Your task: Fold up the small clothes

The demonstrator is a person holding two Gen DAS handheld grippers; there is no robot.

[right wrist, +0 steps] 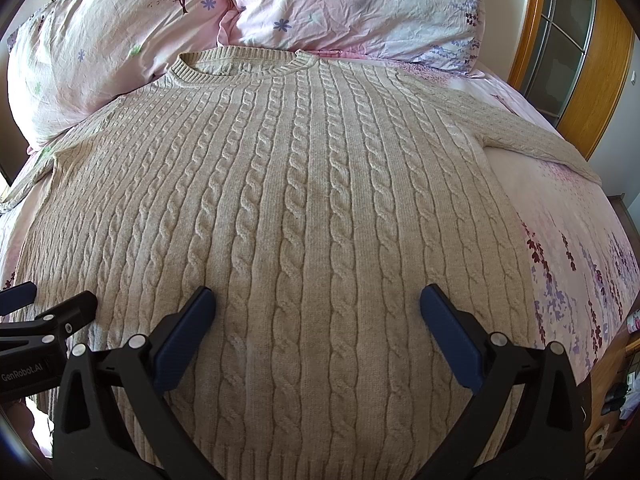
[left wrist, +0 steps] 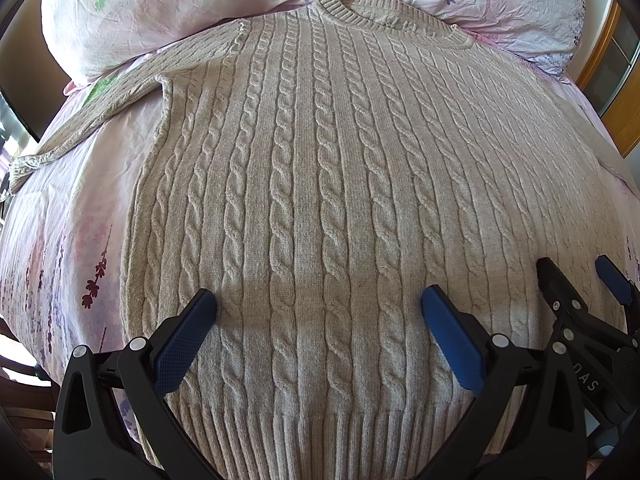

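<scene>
You can read two bits of lettering, both on the gripper bodies. In your right wrist view, the left gripper [right wrist: 60,300] at the lower left edge carries a label reading "GenRobot.AI" in pale letters on black. In your left wrist view, the right gripper [left wrist: 576,276] shows a label on its black body with the letters "DAS", partly cut off, running sideways.

Bed [left wrist: 80,208] bears sweater [left wrist: 320,200], seemingly two pillows [right wrist: 340,4].

Sweater [left wrist: 320,200]: matt beige cable-knit wool, ribbed hem. Bedsheet [left wrist: 80,208]: crinkled cotton w/ print. Fingers [left wrist: 180,340]: textured blue rubber pads, black plastic frame.
</scene>
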